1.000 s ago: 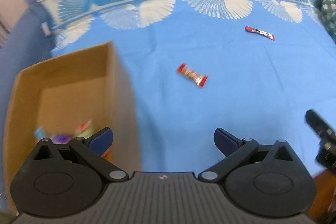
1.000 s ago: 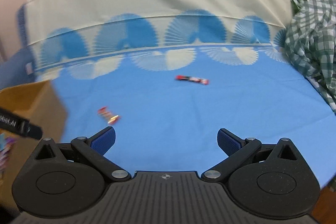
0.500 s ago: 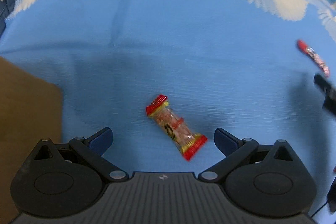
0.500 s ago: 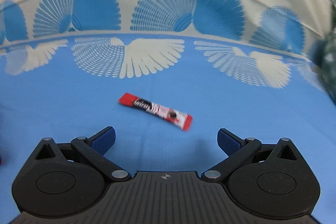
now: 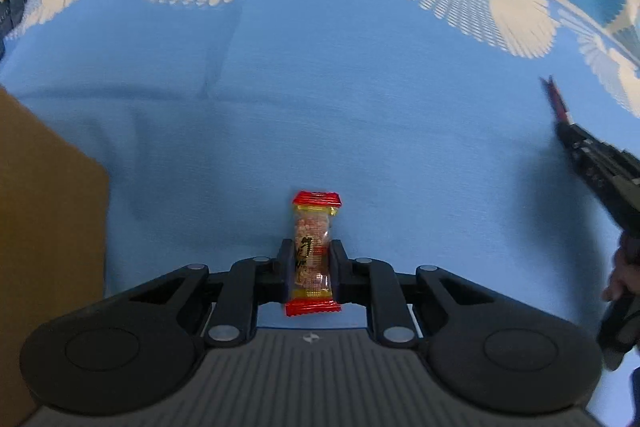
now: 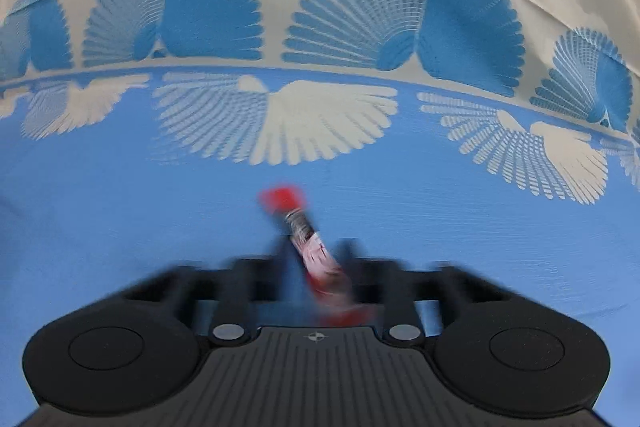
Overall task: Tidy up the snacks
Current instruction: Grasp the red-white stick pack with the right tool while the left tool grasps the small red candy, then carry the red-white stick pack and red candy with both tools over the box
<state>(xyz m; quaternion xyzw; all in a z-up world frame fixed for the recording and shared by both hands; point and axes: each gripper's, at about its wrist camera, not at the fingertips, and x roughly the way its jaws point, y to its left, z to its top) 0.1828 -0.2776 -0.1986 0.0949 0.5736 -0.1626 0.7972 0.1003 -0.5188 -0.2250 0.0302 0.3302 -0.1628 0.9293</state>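
Where our left gripper (image 5: 311,263) closes, a clear peanut packet (image 5: 313,251) with red and yellow ends sits clamped between the two fingers, lengthwise along them. One red end pokes out ahead of the fingertips; the other red end lies behind them, toward the gripper body. Beneath the packet we see the blue cloth (image 5: 320,107), with white fan prints farther ahead. Left of the fingers, a brown cardboard box (image 5: 44,227) wall fills the edge of view, well apart from the packet.

Far to the right of our left fingers, the right gripper (image 5: 592,163) shows from the side, dark, with a thin red stick snack (image 5: 556,101) jutting from its tip.

From the right wrist view, heavily blurred, that red stick snack (image 6: 310,243) runs slantwise between the fingers of the right gripper (image 6: 316,259), its far red end ahead and left of the tips. Fingers are drawn close on either side of it, and appear to grip it. Blue cloth (image 6: 480,227) lies below, with cream fabric and blue fans beyond.
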